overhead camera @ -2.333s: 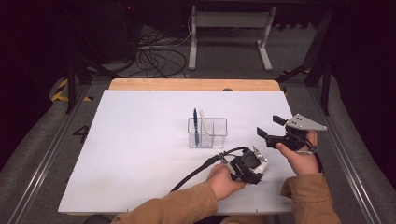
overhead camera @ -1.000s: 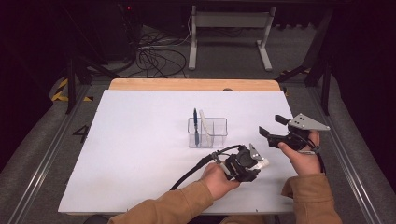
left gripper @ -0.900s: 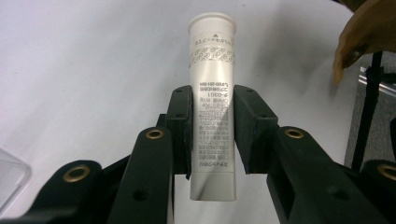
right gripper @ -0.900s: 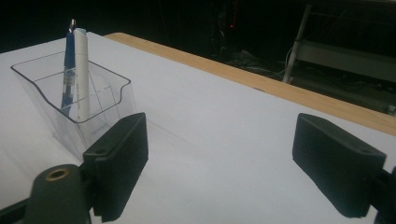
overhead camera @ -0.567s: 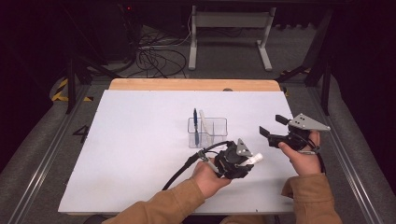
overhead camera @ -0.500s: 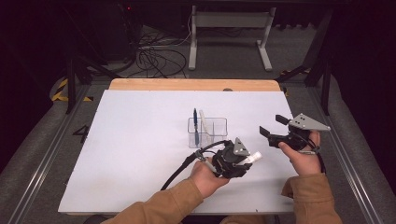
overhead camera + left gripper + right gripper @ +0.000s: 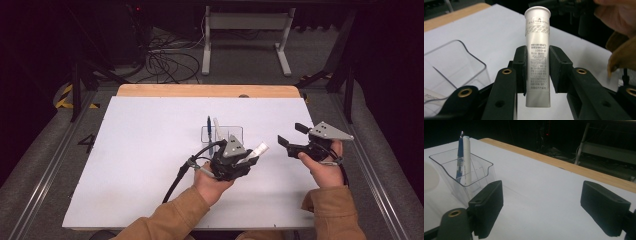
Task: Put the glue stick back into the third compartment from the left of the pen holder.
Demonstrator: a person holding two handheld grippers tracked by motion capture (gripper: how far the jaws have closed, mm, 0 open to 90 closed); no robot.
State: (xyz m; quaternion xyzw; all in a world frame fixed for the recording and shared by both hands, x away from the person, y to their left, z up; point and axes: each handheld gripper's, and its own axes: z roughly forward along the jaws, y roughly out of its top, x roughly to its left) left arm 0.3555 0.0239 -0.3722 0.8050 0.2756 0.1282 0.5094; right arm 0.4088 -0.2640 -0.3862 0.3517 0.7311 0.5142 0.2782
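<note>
White sheet (image 7: pixel 150 150) over a pale wooden tabletop (image 7: pixel 200 90); grey floor, tangled black cables (image 7: pixel 165 60), metal stand (image 7: pixel 245 30) in a dark room. Left gripper (image 7: pixel 248 161) clamped on a silver-white printed tube (image 7: pixel 537 50), lifted beside the clear plastic holder (image 7: pixel 233 133) with a blue pen (image 7: pixel 460 157). Right gripper (image 7: pixel 289 141) wide apart, empty.
</note>
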